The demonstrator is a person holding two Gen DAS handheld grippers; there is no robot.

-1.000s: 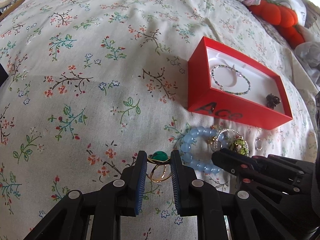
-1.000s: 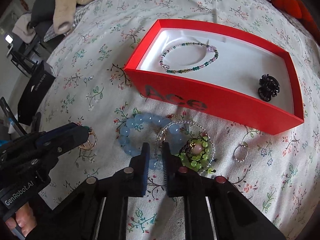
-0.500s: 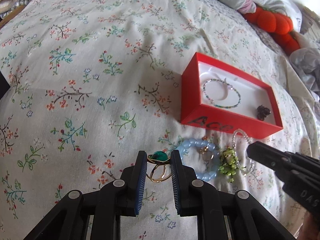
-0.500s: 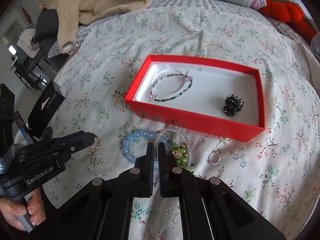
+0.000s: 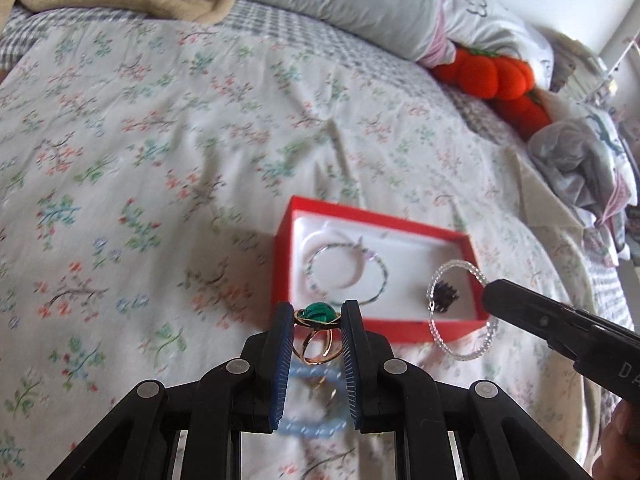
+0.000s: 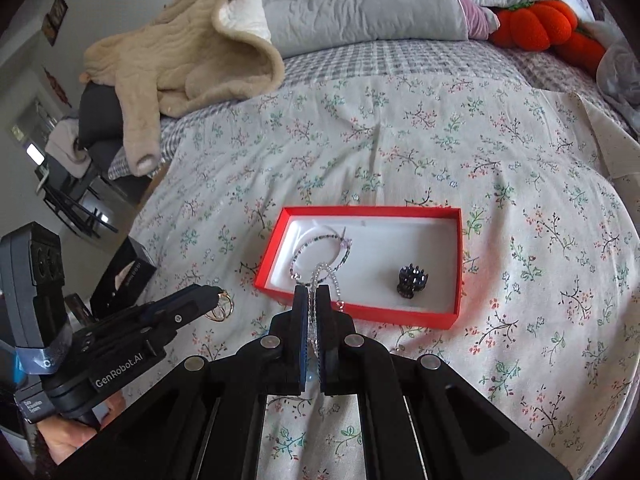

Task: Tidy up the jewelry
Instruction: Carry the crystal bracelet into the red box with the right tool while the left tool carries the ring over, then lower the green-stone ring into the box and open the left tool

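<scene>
Up close, gold ring (image 5: 318, 334), round green stone

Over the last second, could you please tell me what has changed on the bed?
The right tool has shut on the clear beaded bracelet and lifted it off the floral quilt. The left tool has risen, still gripping the green-stoned gold ring. The red box keeps its contents.

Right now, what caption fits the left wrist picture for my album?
Left gripper pinches a green-stone gold ring while the right gripper dangles a clear beaded bracelet above the red box.
</scene>
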